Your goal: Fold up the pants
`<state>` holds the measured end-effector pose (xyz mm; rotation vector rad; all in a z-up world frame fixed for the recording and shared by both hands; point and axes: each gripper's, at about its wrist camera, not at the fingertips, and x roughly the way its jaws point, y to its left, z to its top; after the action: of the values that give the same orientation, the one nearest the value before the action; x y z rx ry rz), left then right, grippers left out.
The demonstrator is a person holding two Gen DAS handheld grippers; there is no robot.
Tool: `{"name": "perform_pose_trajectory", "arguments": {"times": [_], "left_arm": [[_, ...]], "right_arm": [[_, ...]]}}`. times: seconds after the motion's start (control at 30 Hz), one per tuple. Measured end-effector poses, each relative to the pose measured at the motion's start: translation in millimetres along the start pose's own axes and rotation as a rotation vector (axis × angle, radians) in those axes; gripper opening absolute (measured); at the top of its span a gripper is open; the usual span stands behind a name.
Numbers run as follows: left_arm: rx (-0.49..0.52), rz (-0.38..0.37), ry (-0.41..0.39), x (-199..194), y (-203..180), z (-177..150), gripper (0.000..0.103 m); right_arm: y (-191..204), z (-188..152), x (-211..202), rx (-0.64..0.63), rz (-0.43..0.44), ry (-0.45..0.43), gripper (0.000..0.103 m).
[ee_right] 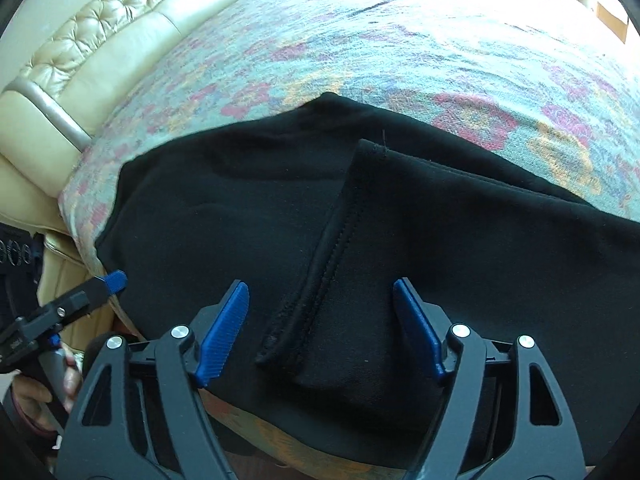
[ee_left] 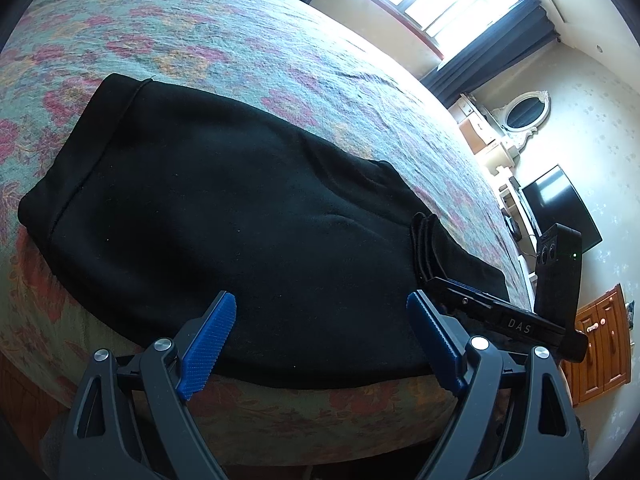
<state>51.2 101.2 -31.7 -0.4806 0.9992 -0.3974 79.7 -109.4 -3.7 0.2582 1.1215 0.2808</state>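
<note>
Home bedrm: bed [ee_left: 248, 36], headboard [ee_right: 100, 40], mirror [ee_left: 523, 112], TV [ee_left: 560, 204].

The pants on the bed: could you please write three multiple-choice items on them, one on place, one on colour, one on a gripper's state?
1. Where do the pants lie?
A. on the bedspread
B. on the floor
C. on a chair

2. What colour are the pants?
A. red
B. black
C. white

3. How does the right gripper stand?
A. shut on a leg hem
B. shut on nothing
C. open

Key:
1 A, black cloth is spread over the floral cover.
2 B, both views show them black.
3 C, its blue pads stand apart, not pressing the hem between them.
</note>
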Motion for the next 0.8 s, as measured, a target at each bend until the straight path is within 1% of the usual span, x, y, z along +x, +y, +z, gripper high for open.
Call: {"name": "perform_pose_trajectory", "arguments": {"times": [0.03, 0.07, 0.13, 0.27, 0.37, 0.43, 0.5, 0.57, 0.63, 0.7, 0.8], "left_arm": [[-0.001, 0.0, 0.0, 0.2, 0.0, 0.3, 0.086], [-0.003, 0.0, 0.0, 0.1, 0.1, 0.0, 0.086], [-0.004, 0.002, -0.002, 0.4, 0.4, 0.4, 0.086], [-0.007, 0.001, -0.009, -4.5, 5.5, 3.6, 0.086], [-0.027, -0.014, -0.033, -17.0, 17.4, 12.3, 0.086], [-0.046, -0.025, -0.045, -27.6, 31.4, 20.8, 0.086], [-0.073, -0.016, -0.072, -40.9, 49.6, 28.6, 0.086], [-0.102, -0.002, -0.103, -54.3, 70.7, 35.5, 0.086], [-0.129, 0.009, -0.114, -64.3, 93.0, 42.8, 0.086], [-0.167, 0.015, -0.11, -70.0, 116.3, 50.0, 0.086], [-0.227, -0.015, -0.062, -67.8, 148.1, 61.9, 0.086]], "right_arm": [[-1.7, -0.6, -1.3, 0.024, 0.04, -0.01, 0.075], [-3.8, -1.4, -0.9, 0.046, 0.068, -0.009, 0.078], [-7.9, -3.6, -0.1, 0.075, 0.111, -0.019, 0.081], [-13.9, -6.0, -1.1, 0.107, 0.166, -0.043, 0.084], [-17.2, -9.1, -14.7, 0.147, 0.216, -0.09, 0.083], [-14.2, -14.6, -26.7, 0.141, 0.253, -0.126, 0.083], [-13.4, -22.6, -38.3, 0.117, 0.276, -0.154, 0.083], [-15.7, -32.0, -45.5, 0.116, 0.289, -0.164, 0.084], [-22.7, -42.0, -48.4, 0.143, 0.293, -0.168, 0.084], [-28.6, -51.0, -49.2, 0.167, 0.295, -0.172, 0.084], [-29.1, -61.2, -46.3, 0.179, 0.306, -0.154, 0.084]]}}
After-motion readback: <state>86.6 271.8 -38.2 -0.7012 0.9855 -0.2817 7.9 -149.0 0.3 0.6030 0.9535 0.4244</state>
